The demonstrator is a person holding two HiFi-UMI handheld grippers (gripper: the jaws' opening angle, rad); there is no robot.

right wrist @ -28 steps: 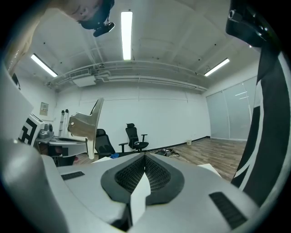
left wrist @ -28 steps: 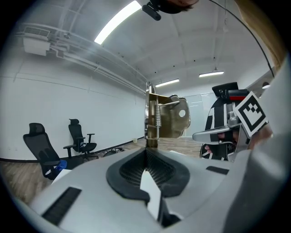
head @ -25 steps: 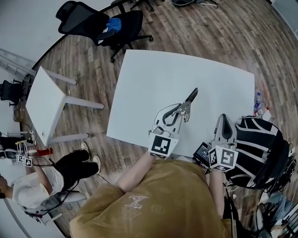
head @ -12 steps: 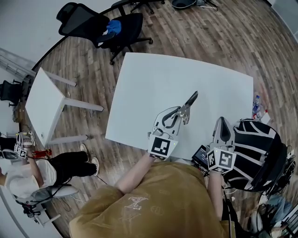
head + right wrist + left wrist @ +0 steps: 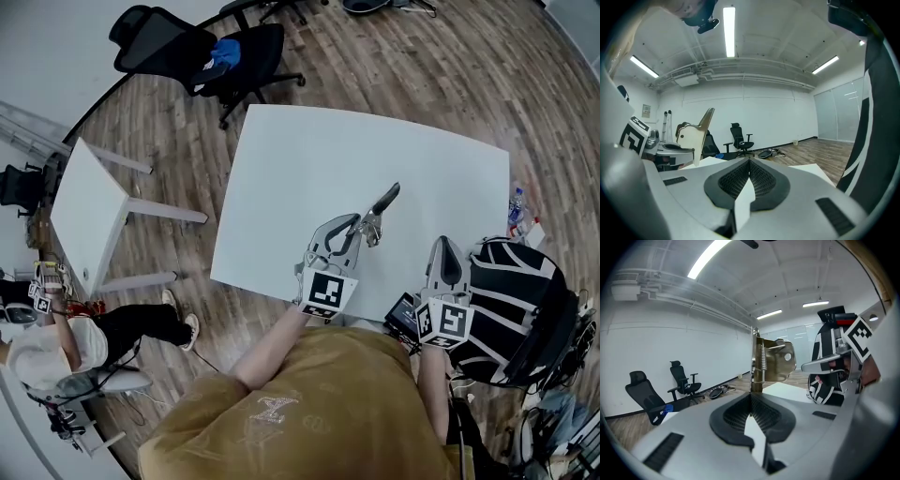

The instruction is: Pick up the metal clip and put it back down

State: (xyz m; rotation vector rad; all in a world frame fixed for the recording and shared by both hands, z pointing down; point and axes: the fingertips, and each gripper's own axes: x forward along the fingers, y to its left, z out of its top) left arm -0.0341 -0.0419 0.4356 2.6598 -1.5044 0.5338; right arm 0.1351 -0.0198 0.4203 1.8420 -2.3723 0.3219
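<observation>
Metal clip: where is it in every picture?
Head view: metal clip near the middle, over the white table, held by the left gripper.
Left gripper view: metal clip at the centre, standing up from the jaw tips.
Right gripper view: metal clip at the left, at middle height.
Shared landmark: the white table.

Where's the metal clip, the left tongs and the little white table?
metal clip point(image 5: 386, 198), head view, on its dark handle.
left tongs point(image 5: 357, 225), head view, between the tips.
little white table point(image 5: 82, 211), head view, on its bare top.
</observation>
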